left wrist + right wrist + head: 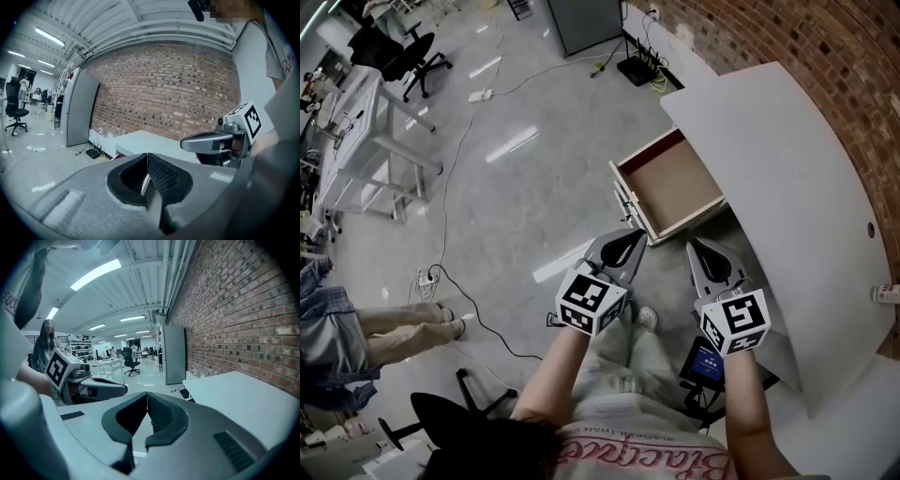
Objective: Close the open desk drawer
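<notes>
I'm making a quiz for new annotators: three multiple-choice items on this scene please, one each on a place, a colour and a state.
1. Where is the drawer? A on top of the desk; B pulled out from the desk's edge; C on a shelf.
2. The wall behind the desk is: A red-brown brick; B green tile; C glass.
3. The left gripper and right gripper are: A wide open; B each holding a cup; C both shut, empty.
Answers: 1 B, it juts out from under the white top; 2 A, brick courses show; 3 C, each gripper view shows jaws together, nothing between.
</notes>
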Demonstrator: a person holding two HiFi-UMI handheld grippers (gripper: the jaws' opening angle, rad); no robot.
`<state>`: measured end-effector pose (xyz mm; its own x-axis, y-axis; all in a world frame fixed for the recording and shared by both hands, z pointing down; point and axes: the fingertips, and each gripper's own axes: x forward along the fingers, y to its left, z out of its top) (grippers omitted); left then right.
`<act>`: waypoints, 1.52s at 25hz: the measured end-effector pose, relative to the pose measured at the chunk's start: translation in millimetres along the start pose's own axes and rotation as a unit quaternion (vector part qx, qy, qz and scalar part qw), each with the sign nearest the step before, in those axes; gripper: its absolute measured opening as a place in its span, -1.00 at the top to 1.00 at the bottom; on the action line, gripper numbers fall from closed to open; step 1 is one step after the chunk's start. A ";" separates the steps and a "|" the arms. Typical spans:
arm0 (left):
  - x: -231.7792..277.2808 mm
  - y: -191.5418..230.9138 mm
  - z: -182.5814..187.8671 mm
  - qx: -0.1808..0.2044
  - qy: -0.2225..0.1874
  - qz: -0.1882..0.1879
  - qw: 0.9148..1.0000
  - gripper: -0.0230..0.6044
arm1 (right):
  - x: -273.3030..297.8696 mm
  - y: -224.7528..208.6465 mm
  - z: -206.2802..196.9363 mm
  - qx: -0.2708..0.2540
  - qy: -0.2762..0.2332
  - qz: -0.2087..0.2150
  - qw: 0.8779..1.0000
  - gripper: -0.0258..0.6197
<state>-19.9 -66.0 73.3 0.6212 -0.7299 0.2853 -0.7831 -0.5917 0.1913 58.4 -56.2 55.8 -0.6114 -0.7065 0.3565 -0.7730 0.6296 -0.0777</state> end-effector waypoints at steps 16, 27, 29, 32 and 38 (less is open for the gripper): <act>82.7 96.2 -100.5 -0.023 0.051 0.000 0.998 0.90 | 114.9 -14.1 -108.9 0.018 0.082 0.029 0.996 0.88; 119.2 136.2 -201.9 -0.038 0.085 0.021 0.995 0.90 | 155.4 -18.9 -191.7 0.062 0.108 0.016 0.992 0.88; 127.6 145.3 -218.9 -0.038 0.093 0.026 0.995 0.90 | 162.1 -20.6 -205.0 0.072 0.110 0.011 0.991 0.88; 139.4 157.0 -245.8 -0.033 0.109 0.031 0.993 0.90 | 171.6 -23.5 -222.4 0.082 0.112 0.004 0.990 0.88; 165.4 166.3 -278.2 -0.015 0.124 0.031 0.992 0.90 | 179.1 -34.0 -243.0 0.098 0.113 -0.016 0.989 0.88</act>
<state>-55.5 -189.9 413.6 0.5490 -0.6554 0.5187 -0.8220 -0.5359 0.1928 16.4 -125.7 348.6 -0.5500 -0.6207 0.5587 -0.8226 0.5182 -0.2341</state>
